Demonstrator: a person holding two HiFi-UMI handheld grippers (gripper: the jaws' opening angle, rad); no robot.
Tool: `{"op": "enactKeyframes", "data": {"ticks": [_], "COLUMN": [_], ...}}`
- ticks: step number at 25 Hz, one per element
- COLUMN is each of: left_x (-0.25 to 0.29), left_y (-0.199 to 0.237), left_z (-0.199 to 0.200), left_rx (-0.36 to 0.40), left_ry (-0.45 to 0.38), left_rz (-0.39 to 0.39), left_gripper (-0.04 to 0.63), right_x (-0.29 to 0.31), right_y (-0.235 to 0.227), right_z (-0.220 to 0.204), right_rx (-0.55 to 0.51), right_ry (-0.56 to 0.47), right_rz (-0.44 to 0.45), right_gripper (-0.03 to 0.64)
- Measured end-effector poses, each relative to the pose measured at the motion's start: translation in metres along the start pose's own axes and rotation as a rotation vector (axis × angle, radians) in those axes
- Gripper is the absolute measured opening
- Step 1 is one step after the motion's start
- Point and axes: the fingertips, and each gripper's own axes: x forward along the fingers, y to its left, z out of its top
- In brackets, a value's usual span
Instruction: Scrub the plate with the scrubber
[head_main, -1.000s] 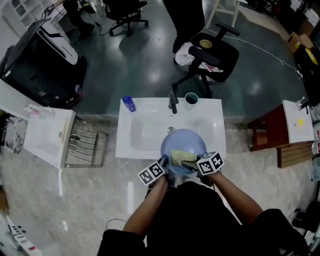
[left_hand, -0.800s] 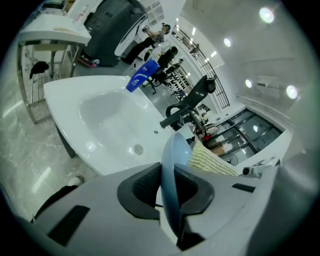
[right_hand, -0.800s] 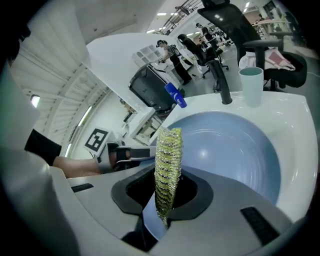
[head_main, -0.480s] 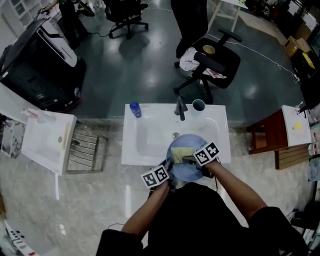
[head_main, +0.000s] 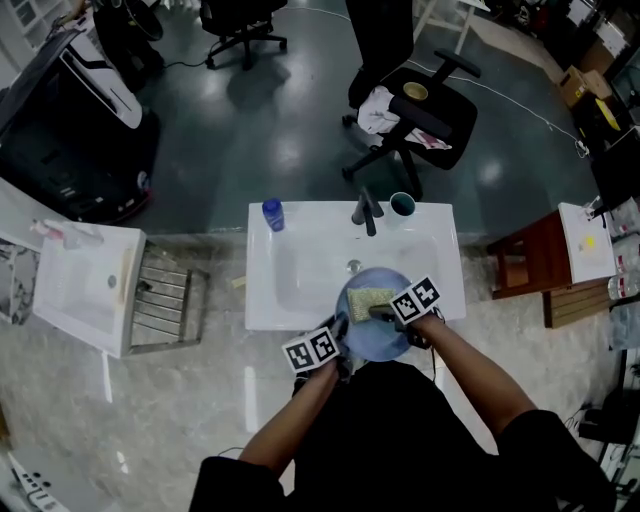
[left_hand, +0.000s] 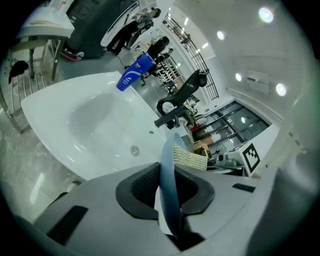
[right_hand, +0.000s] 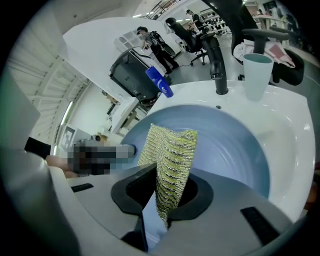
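Head view: my left gripper (head_main: 338, 338) clamps plate (head_main: 385, 342) near-left rim, jaws just eased wider; right gripper (head_main: 382, 313) presses pinched scrubber (head_main: 368, 300) on far half.

Lab: office chairs (head_main: 432, 118), freestanding sink (head_main: 295, 272)

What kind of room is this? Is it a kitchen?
Probably not a kitchen, more like an office or lab: the white sink sits out on an open floor, with a rolling office chair behind it.

left gripper (left_hand: 169, 187) loosening plate (left_hand: 166, 160); right gripper (right_hand: 167, 192) pinching scrubber (right_hand: 169, 150)
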Motion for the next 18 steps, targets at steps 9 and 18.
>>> {"op": "enactKeyframes", "data": {"ticks": [9, 18], "left_x": [-0.007, -0.013], "left_y": [0.005, 0.014], "left_z": [0.010, 0.023], "left_rx": [-0.001, 0.022], "left_ry": [0.013, 0.020], "left_rz": [-0.017, -0.026], "left_gripper": [0.041, 0.044], "right_x": [-0.012, -0.024], "right_y": [-0.026, -0.062], "right_z": [-0.002, -0.015], "right_rx": [0.047, 0.111], "right_ry": [0.011, 0.024], "right_rz": [-0.073, -0.176], "right_gripper": [0.061, 0.061]}}
